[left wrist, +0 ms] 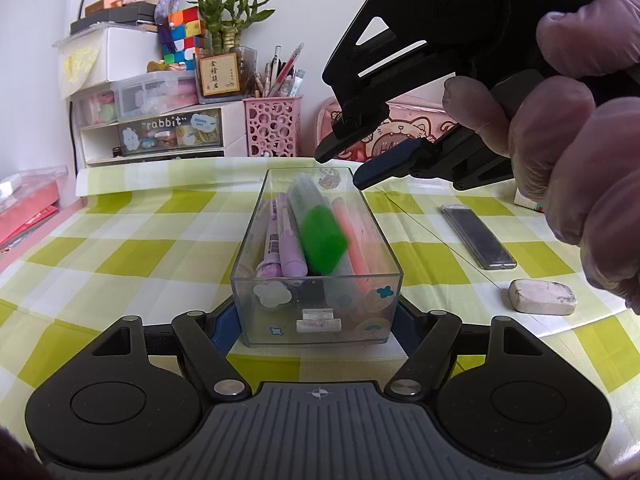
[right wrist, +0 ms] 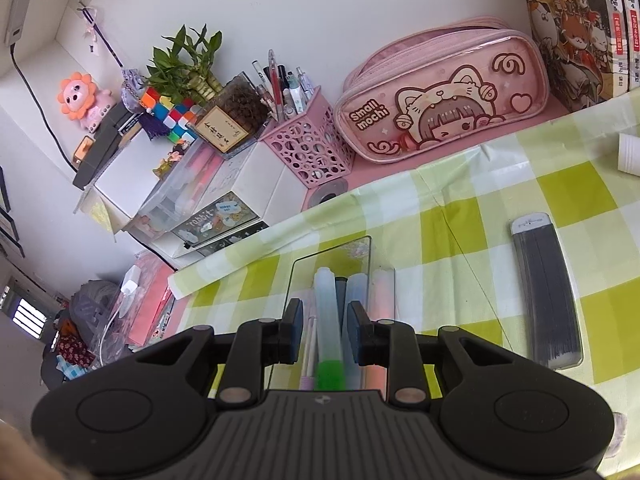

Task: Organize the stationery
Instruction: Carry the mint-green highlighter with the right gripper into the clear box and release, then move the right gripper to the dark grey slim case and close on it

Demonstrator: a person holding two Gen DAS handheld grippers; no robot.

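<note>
A clear plastic box (left wrist: 256, 240) stands on the green checked tablecloth and holds several highlighters. A green-capped highlighter (left wrist: 320, 236) lies on top, blurred; it also shows in the right wrist view (right wrist: 329, 320). My left gripper (left wrist: 316, 320) is shut on the near end of the box, one finger on each side wall. My right gripper (left wrist: 344, 164) hovers above the far end of the box, open and empty; in its own view (right wrist: 322, 328) the fingers straddle the green highlighter without touching it. The box wall shows there too (right wrist: 292, 280).
A grey flat case (left wrist: 478, 236) (right wrist: 546, 292) and a white eraser (left wrist: 542, 297) lie right of the box. A pink pen holder (left wrist: 273, 126) (right wrist: 310, 148), a pink pencil pouch (right wrist: 440, 92), drawer units (left wrist: 168, 132) and a plant stand at the back.
</note>
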